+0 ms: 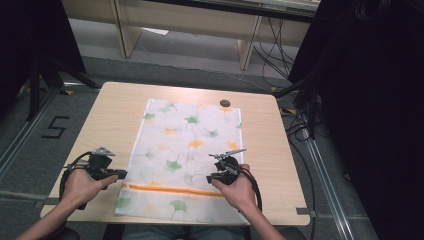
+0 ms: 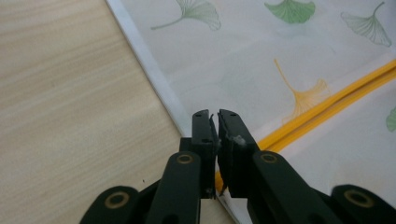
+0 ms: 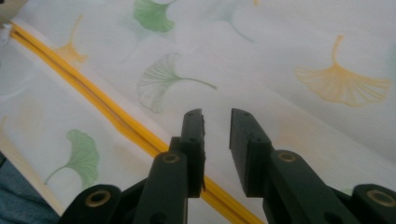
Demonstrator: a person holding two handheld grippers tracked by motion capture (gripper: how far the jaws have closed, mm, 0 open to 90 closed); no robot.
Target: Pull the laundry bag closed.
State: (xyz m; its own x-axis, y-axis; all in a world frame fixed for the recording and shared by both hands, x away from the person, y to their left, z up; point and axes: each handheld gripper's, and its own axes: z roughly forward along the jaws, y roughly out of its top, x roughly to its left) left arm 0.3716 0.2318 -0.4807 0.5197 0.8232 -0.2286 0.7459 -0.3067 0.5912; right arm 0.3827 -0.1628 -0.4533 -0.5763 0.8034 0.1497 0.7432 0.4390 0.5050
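A cloth [image 1: 185, 150] printed with ginkgo leaves lay flat on the table [image 1: 115, 115], its near edge hanging just over the table's six o'clock side. An orange stripe [image 1: 170, 190] ran across it near that end. A small dark disc [image 1: 225, 103] sat on the table just past the cloth's far edge, at about one o'clock.

My left gripper [image 1: 121, 174] was at the cloth's left edge, around eight o'clock, just above the stripe. In the left gripper view its jaws stood almost together, a thin slit between them, over the white hem [image 2: 154, 70]; I could not tell whether they pinched any cloth.

My right gripper [image 1: 212, 178] hovered over the cloth at about five o'clock, jaws narrowly apart and empty, the stripe [image 3: 93, 100] passing beneath them.
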